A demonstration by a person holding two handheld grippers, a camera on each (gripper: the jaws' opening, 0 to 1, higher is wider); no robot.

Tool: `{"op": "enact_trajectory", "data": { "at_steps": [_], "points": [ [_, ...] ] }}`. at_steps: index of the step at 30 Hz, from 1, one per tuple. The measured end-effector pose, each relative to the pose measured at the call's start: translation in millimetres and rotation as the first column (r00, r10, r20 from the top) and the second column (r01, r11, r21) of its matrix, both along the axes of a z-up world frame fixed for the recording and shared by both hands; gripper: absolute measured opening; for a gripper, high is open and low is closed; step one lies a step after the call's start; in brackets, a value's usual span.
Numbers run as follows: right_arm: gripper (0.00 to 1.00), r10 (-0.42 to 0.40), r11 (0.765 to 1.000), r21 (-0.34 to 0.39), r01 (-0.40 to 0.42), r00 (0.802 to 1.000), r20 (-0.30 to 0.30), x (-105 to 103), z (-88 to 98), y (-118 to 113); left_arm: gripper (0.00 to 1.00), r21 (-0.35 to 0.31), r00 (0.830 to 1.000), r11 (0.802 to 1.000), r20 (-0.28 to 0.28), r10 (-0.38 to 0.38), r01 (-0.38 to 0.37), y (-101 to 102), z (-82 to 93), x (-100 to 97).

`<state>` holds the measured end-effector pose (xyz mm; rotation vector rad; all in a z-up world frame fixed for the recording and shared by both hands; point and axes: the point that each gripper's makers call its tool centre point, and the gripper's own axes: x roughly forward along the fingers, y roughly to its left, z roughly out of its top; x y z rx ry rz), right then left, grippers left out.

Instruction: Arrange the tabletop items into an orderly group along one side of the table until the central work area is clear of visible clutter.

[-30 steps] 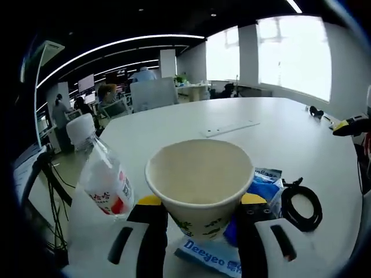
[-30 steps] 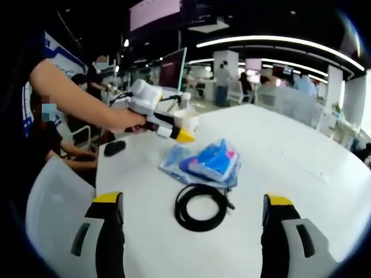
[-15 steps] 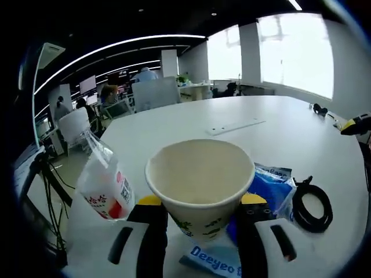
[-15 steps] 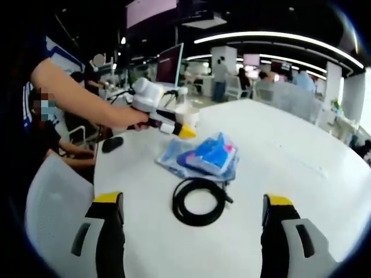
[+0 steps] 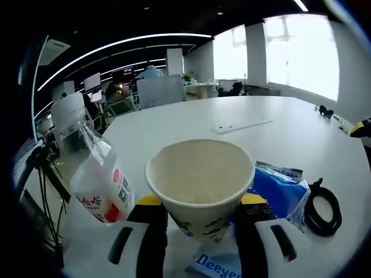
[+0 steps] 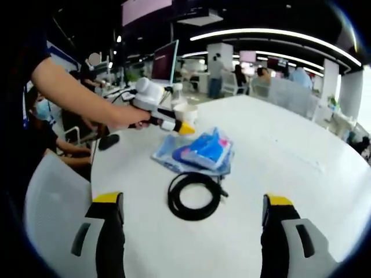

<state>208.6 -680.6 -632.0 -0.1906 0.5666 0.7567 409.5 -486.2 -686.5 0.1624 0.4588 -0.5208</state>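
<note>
My left gripper (image 5: 200,207) is shut on a white paper cup (image 5: 199,180), which it holds upright above the table's near end; in the right gripper view the same cup (image 6: 185,112) and the left gripper (image 6: 174,125) sit at the far left of the table. A clear plastic bottle (image 5: 95,182) with a red and white label leans just left of the cup. Under and right of the cup lies a blue tissue pack (image 5: 272,189) (image 6: 202,151). A coiled black cable (image 6: 194,194) (image 5: 323,201) rests on the table ahead of my right gripper (image 6: 194,204), which stands open and holds nothing.
The round white table (image 6: 278,156) stretches away to the right. A thin white strip (image 5: 242,125) lies farther out on it. A black mouse (image 6: 108,142) sits near the table's left edge. A white chair back (image 6: 49,214) stands close at the lower left. Office desks and people fill the background.
The left gripper view has shifted so that the bottle, tissue pack and cable sit differently around the held cup. In the right gripper view the cable and pack have drifted slightly left.
</note>
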Motion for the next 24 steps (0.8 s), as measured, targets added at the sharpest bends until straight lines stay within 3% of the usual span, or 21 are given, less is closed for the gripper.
{"op": "enact_trajectory", "data": {
  "at_steps": [24],
  "points": [
    [0.97,-0.026,1.0,-0.017,0.025,0.999,-0.041,-1.0,-14.1,-10.7,0.45,-0.007,0.999,0.999,-0.026,0.039,-0.04,3.2,-22.4,14.1]
  ]
}}
